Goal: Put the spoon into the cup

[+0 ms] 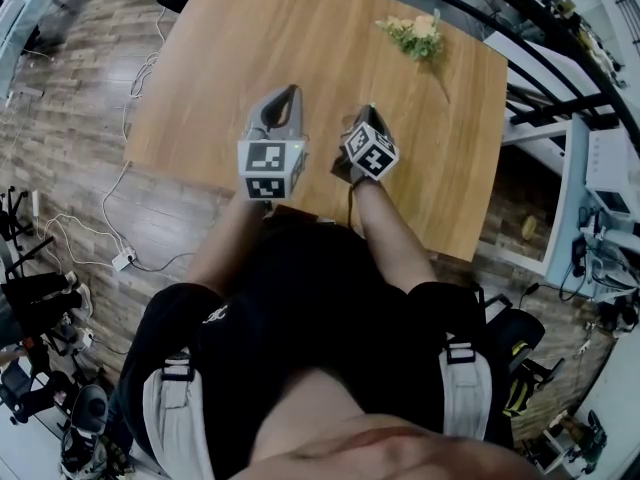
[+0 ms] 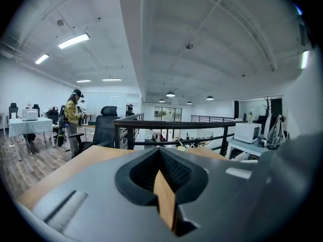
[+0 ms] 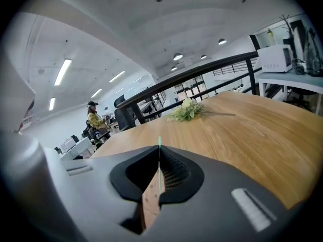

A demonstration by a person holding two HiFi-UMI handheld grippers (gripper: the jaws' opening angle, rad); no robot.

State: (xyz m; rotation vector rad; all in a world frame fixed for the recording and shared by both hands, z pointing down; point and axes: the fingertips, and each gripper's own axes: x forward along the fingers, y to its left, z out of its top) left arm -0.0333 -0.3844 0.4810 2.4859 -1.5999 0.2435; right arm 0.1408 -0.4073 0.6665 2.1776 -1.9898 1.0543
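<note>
No spoon and no cup shows in any view. My left gripper (image 1: 289, 96) rests low over the near part of the wooden table (image 1: 300, 28), its jaws shut with nothing between them; in the left gripper view its tips (image 2: 160, 154) meet. Just to its right is my right gripper (image 1: 366, 118), marker cube on top, also shut and empty. In the right gripper view the right gripper (image 3: 159, 150) shows closed tips that point across the tabletop (image 3: 242, 130).
A sprig of pale flowers with green leaves (image 1: 418, 36) lies at the table's far right (image 3: 187, 110). A black railing (image 2: 176, 126) runs behind the table. Beyond stand an office chair (image 2: 107, 127), a white microwave (image 2: 247, 132) and a person (image 2: 73, 115). Cables cross the floor at left (image 1: 110, 238).
</note>
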